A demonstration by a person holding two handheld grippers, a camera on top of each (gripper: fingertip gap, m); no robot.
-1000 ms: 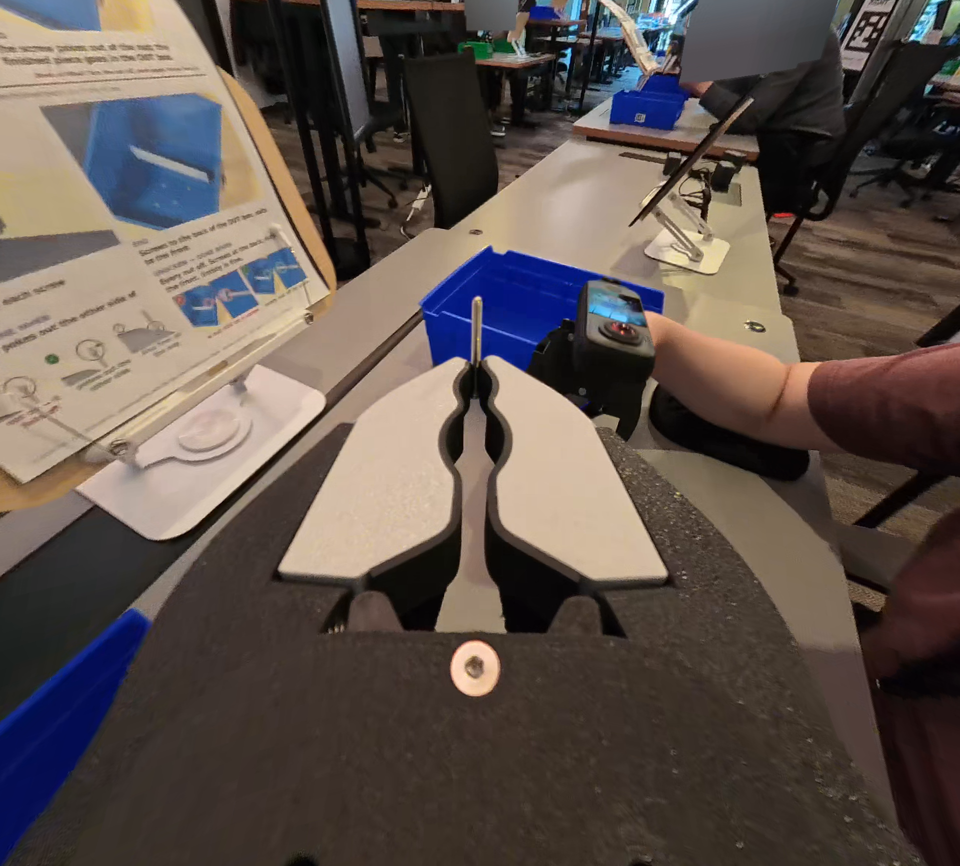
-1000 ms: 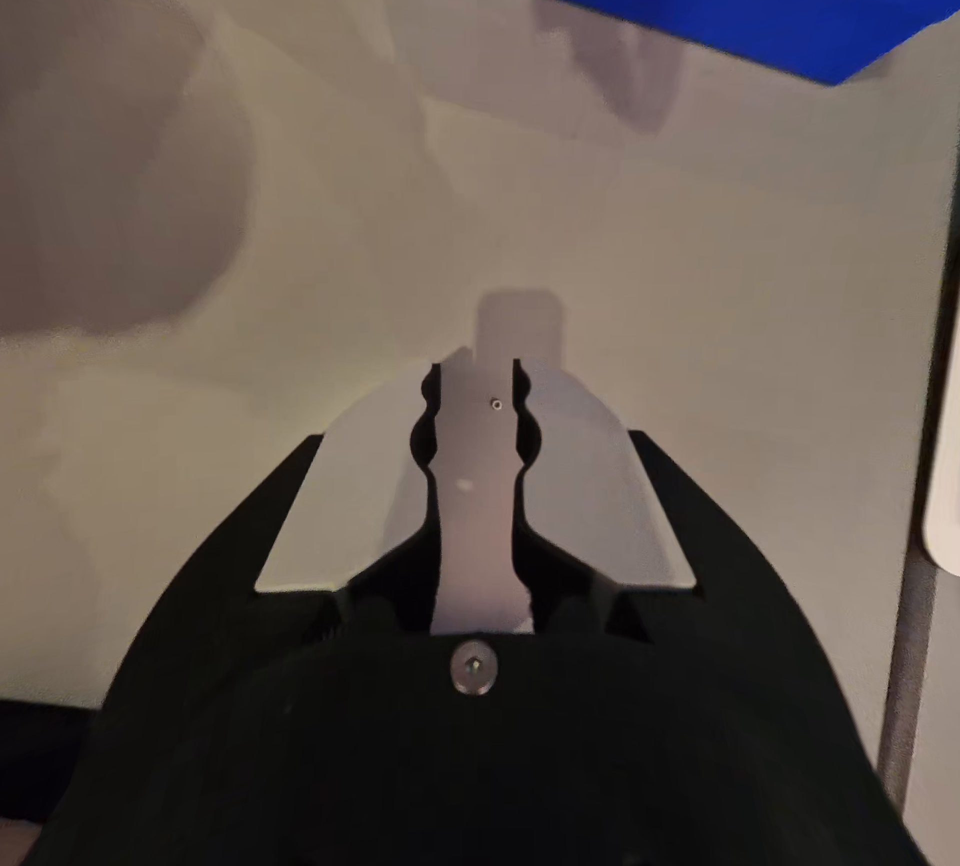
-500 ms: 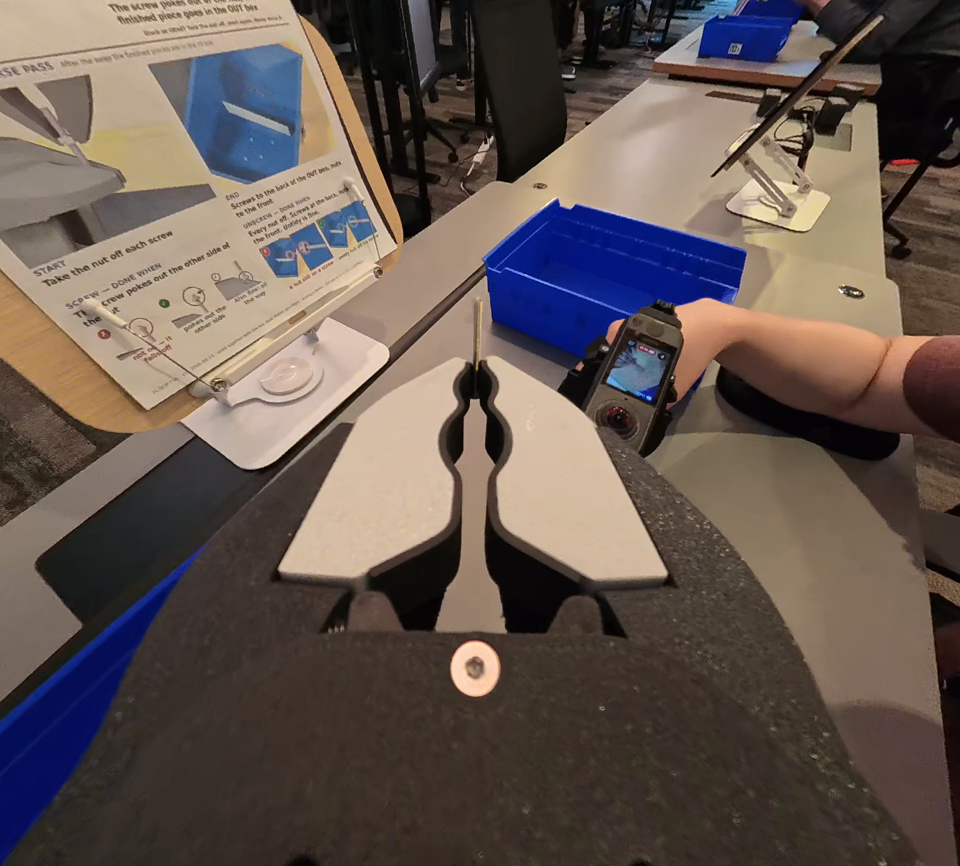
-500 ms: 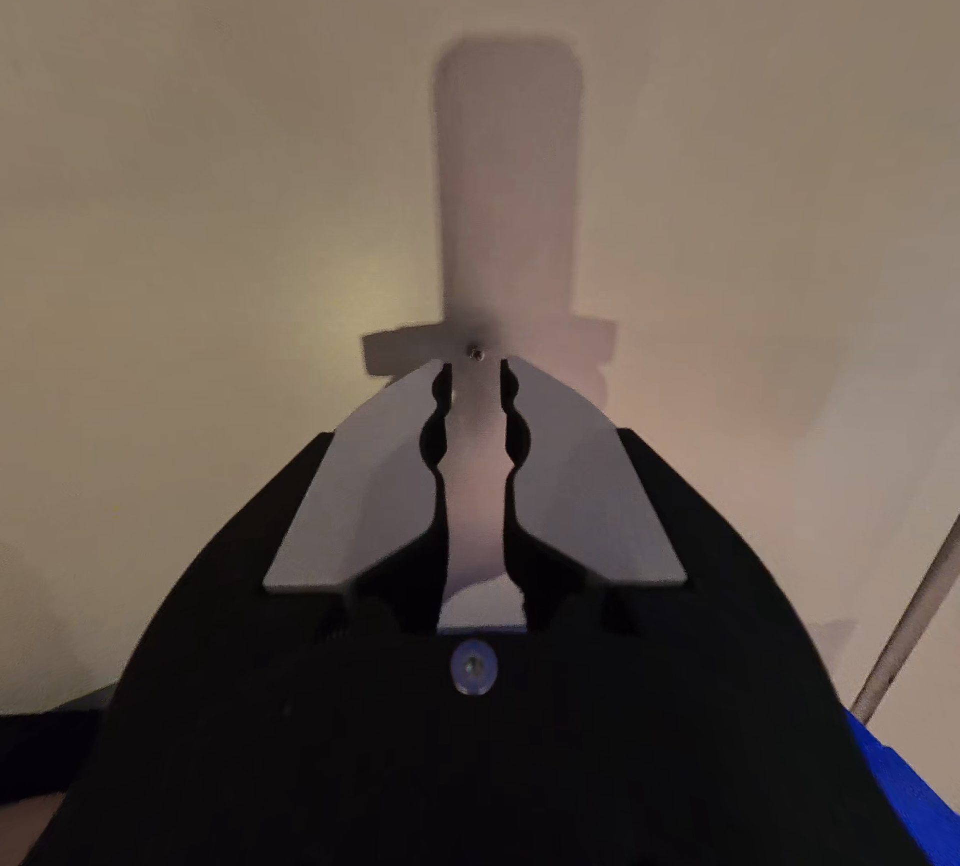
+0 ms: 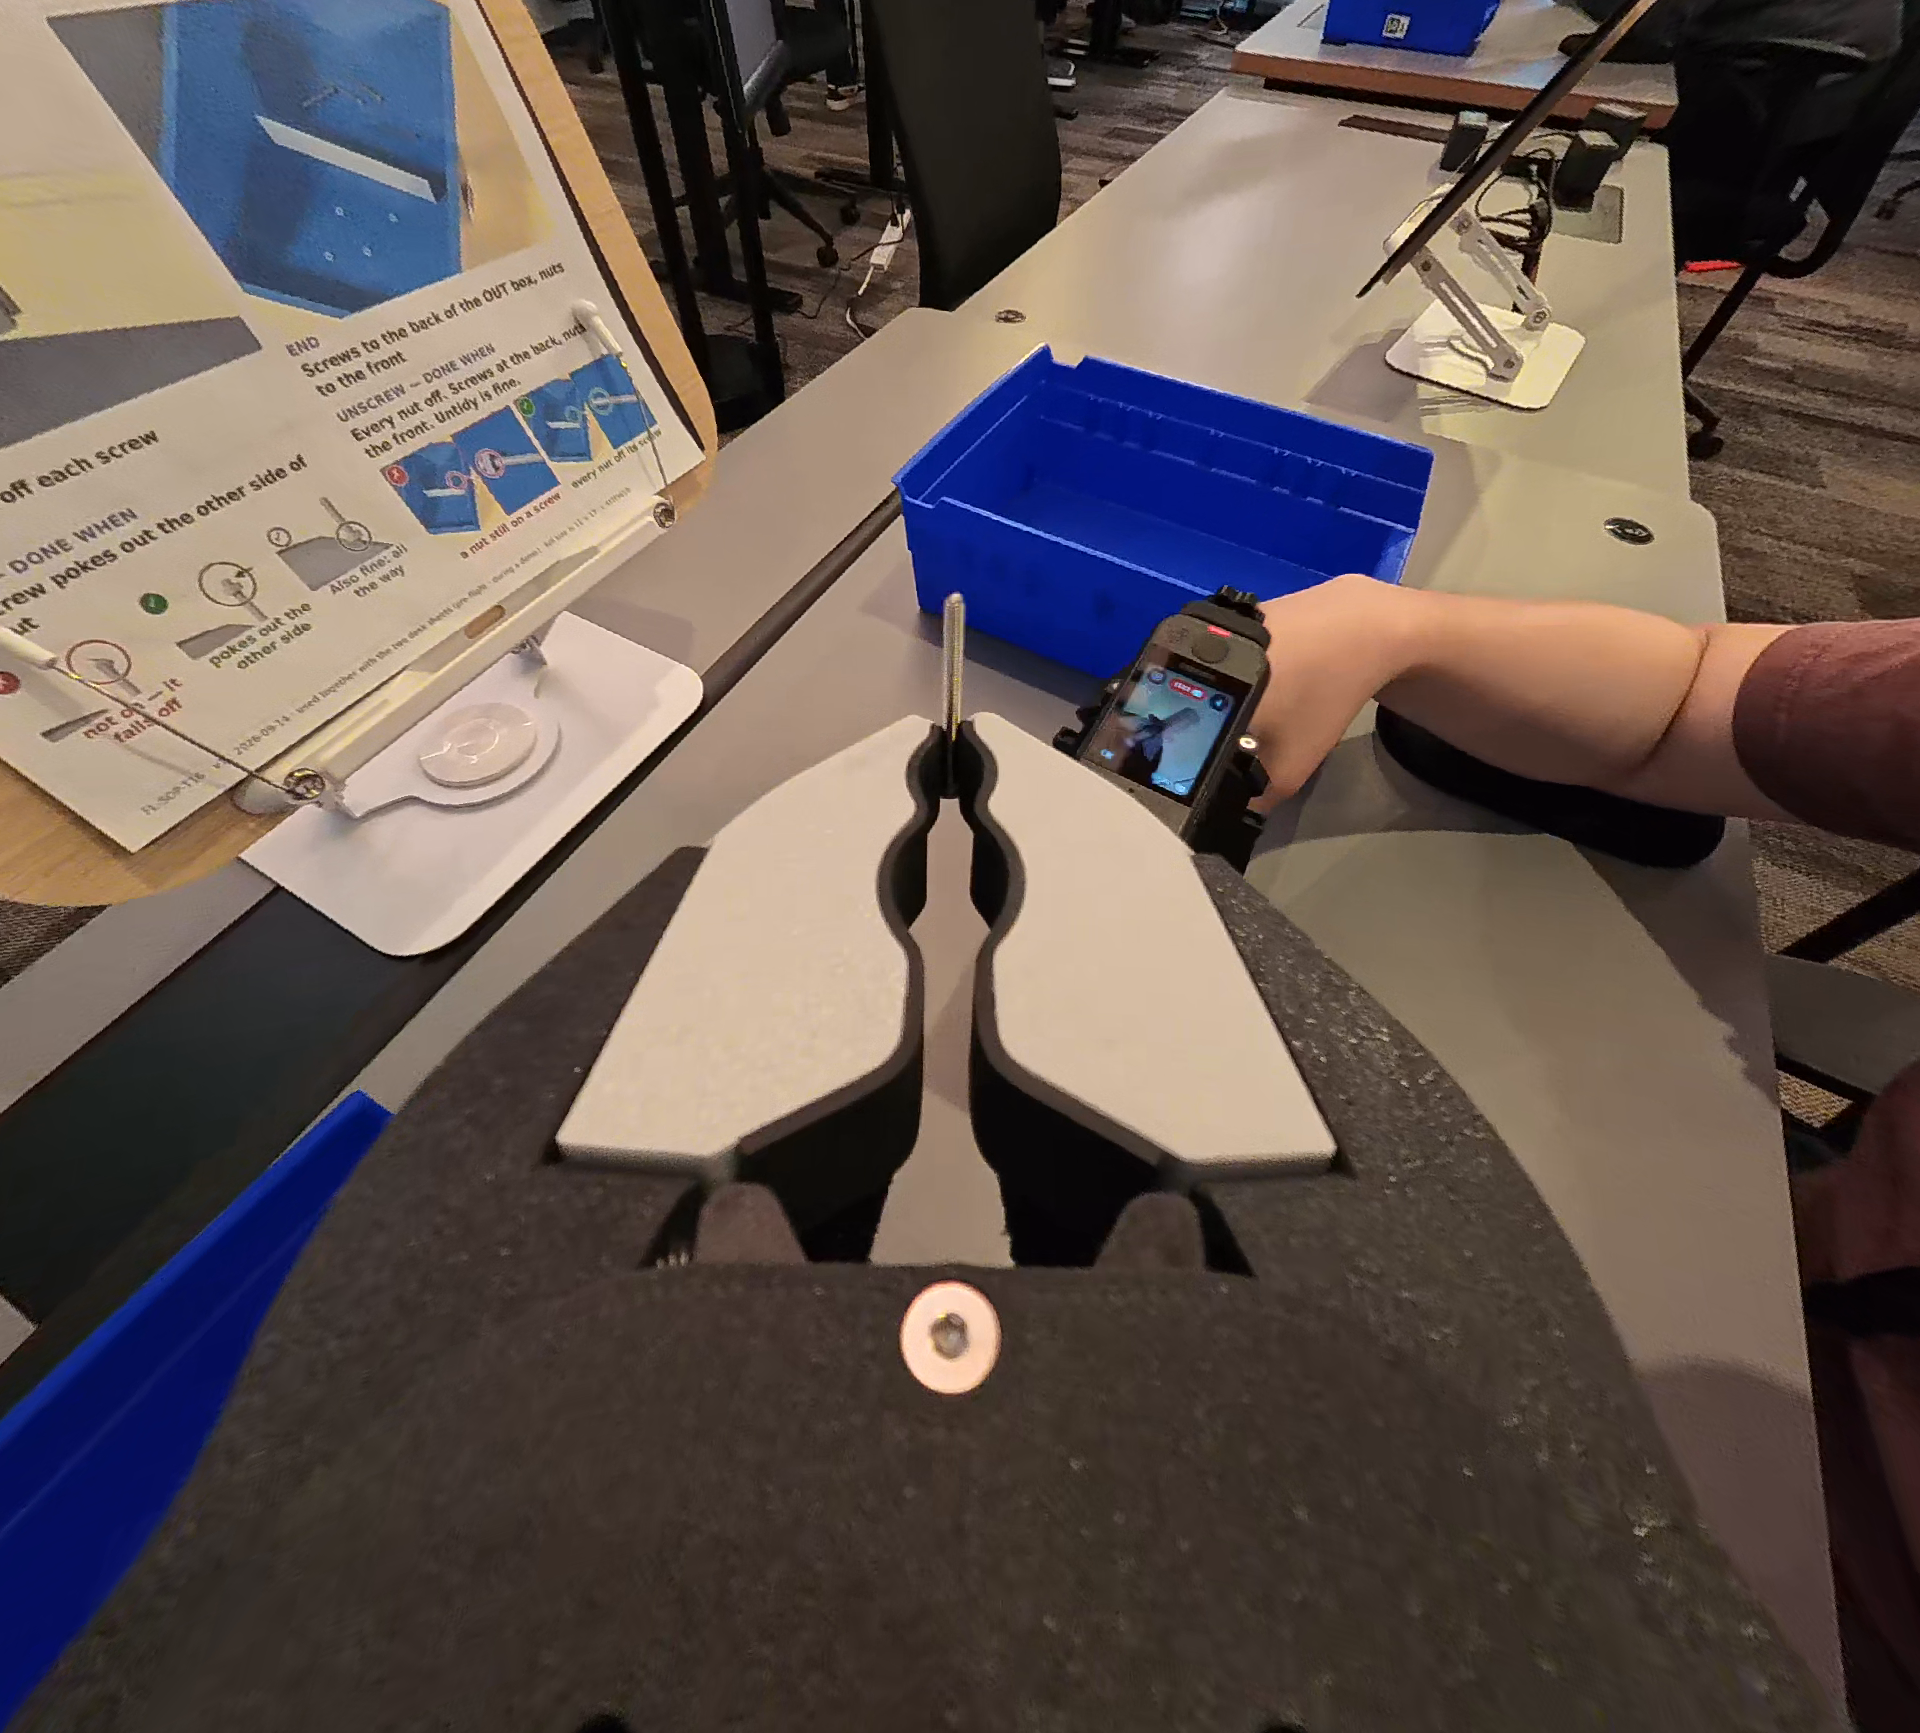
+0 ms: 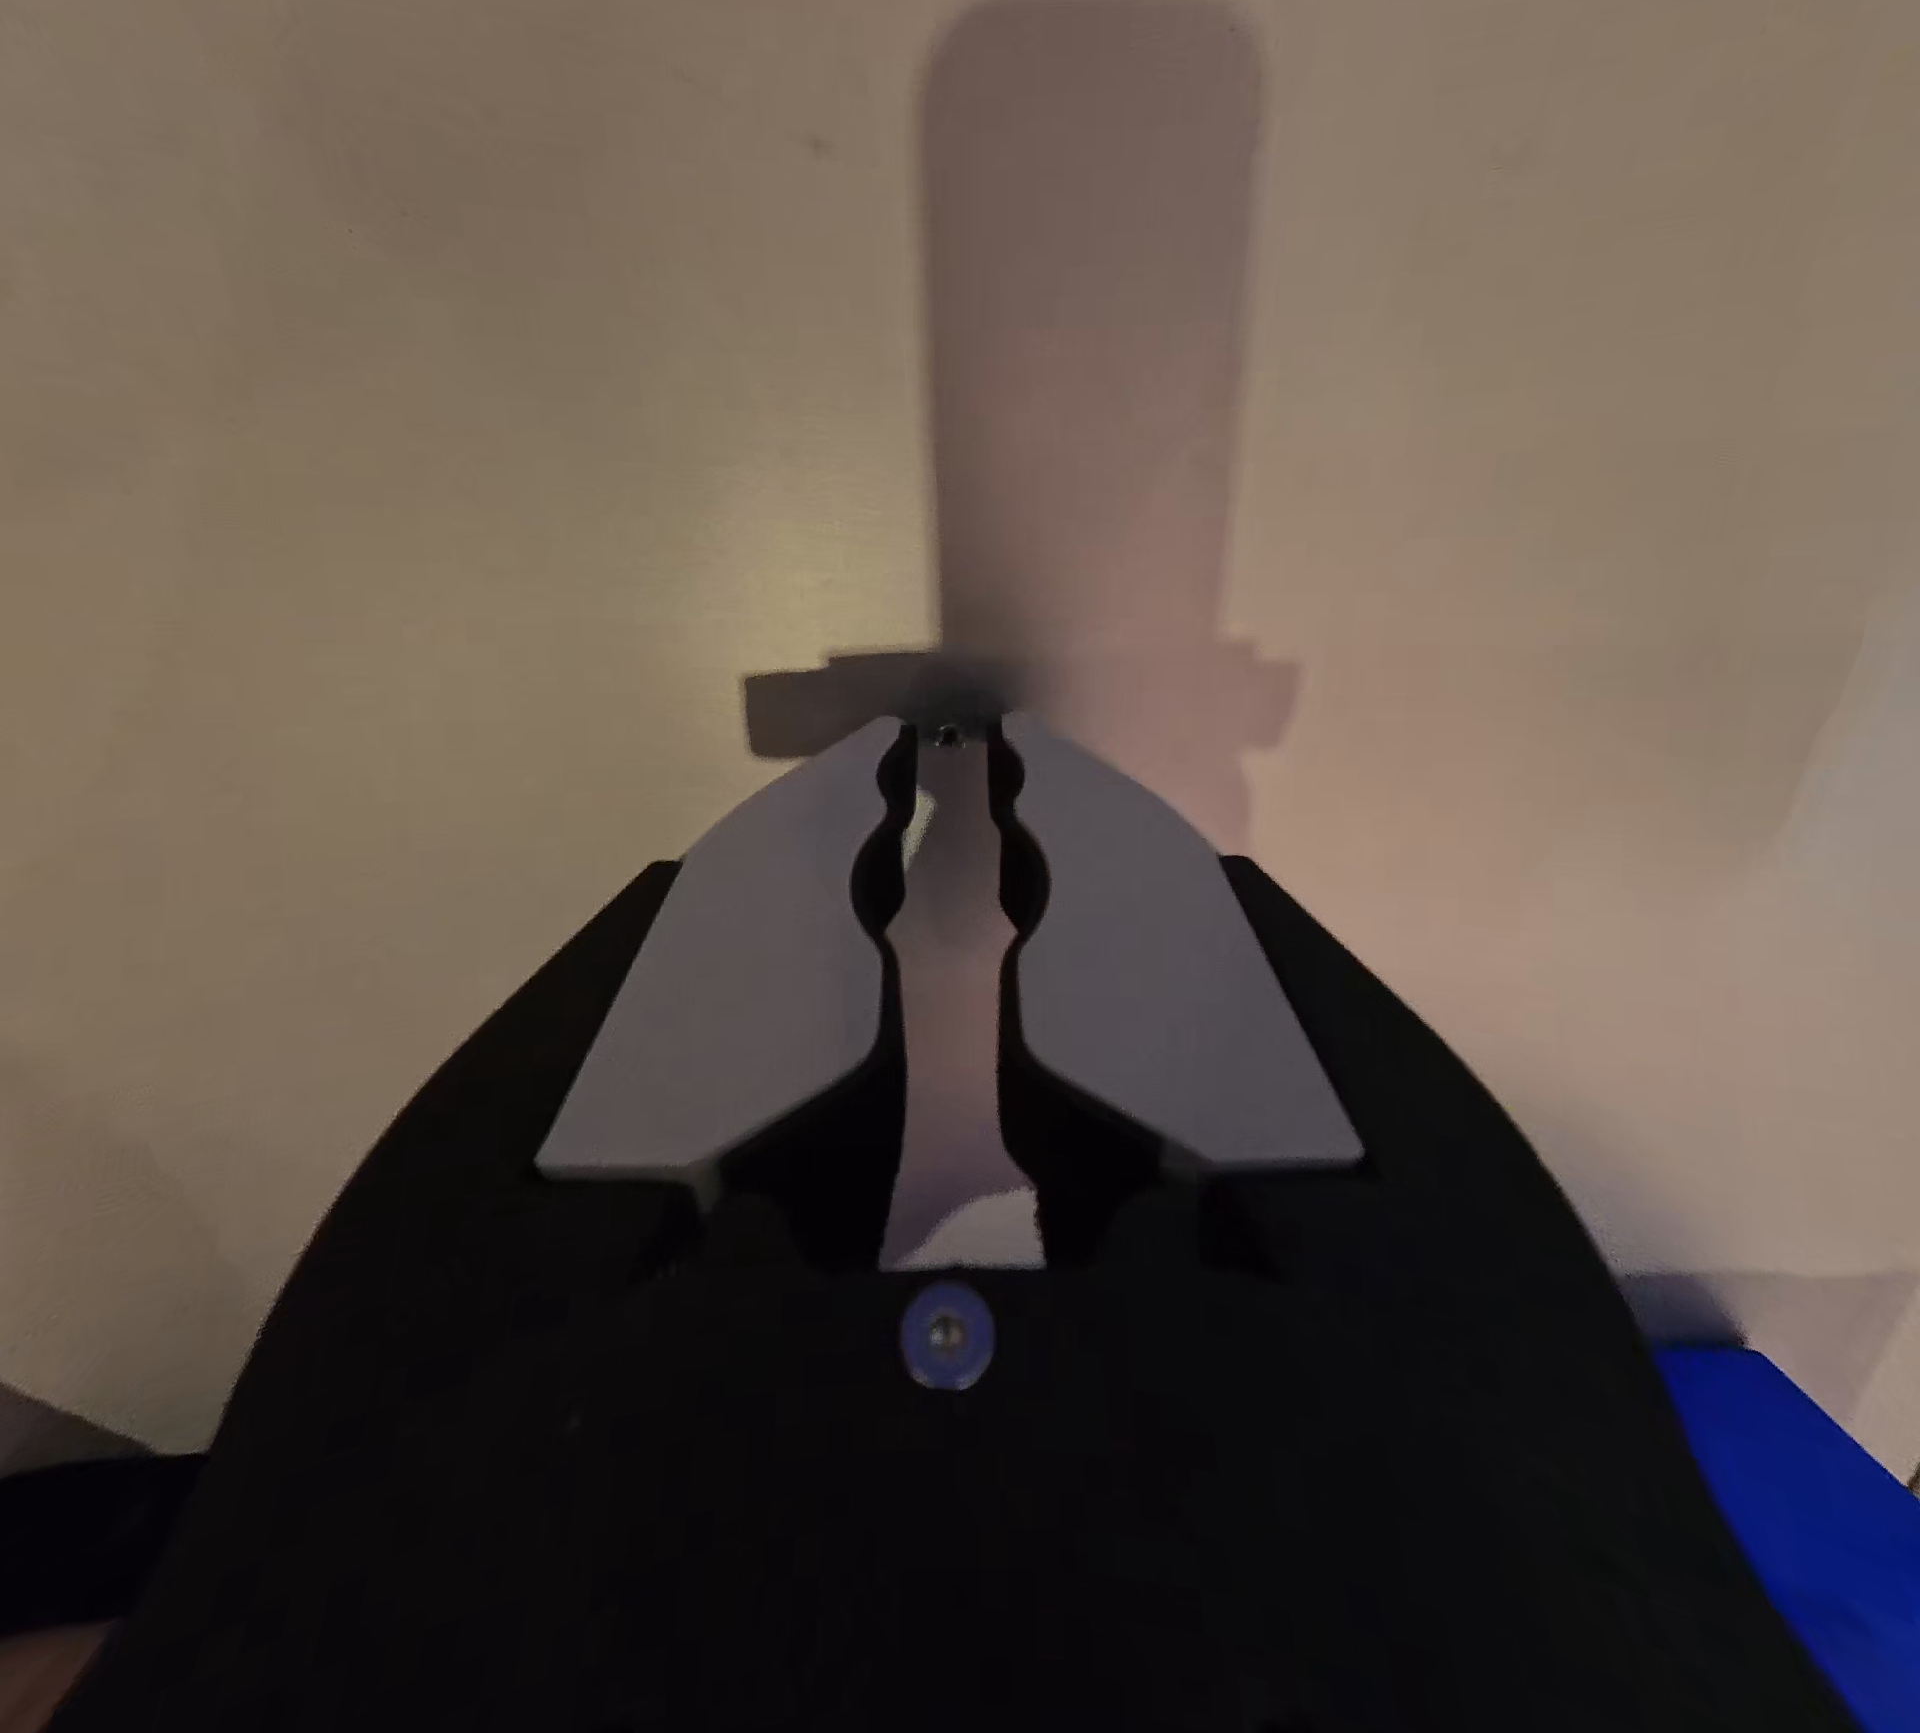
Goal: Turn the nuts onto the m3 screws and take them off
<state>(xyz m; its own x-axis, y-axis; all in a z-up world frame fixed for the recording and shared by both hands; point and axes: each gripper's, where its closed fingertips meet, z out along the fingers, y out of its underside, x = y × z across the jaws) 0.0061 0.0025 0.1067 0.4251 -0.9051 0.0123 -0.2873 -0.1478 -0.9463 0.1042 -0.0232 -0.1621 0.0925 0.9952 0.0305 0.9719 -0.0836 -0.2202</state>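
Note:
My left gripper (image 5: 951, 741) is shut on a long thin m3 screw (image 5: 952, 660) that stands straight up out of its fingertips, above the grey table (image 5: 1455, 956). My right gripper (image 6: 951, 733) points down at the table (image 6: 416, 333), close to the surface. Its jaws are a narrow gap apart. A tiny dark nut (image 6: 945, 735) lies on the table between the tips, and neither finger clearly touches it. In the left wrist view the right gripper's body, with its small lit screen (image 5: 1169, 717), sits just right of my left fingertips, held by a hand (image 5: 1340, 644).
An open blue bin (image 5: 1164, 520) stands behind both grippers; its corner shows in the right wrist view (image 6: 1787, 1434). An instruction sheet on a white stand (image 5: 312, 333) is at the left. Another blue bin's edge (image 5: 156, 1320) is at lower left. A tablet stand (image 5: 1486, 270) is farther back. The left gripper's tips are roughly 30 cm from the right gripper's.
My right gripper has come down close to the table and its jaws have narrowed around the nut. My left gripper has shifted a little, still holding the screw upright.

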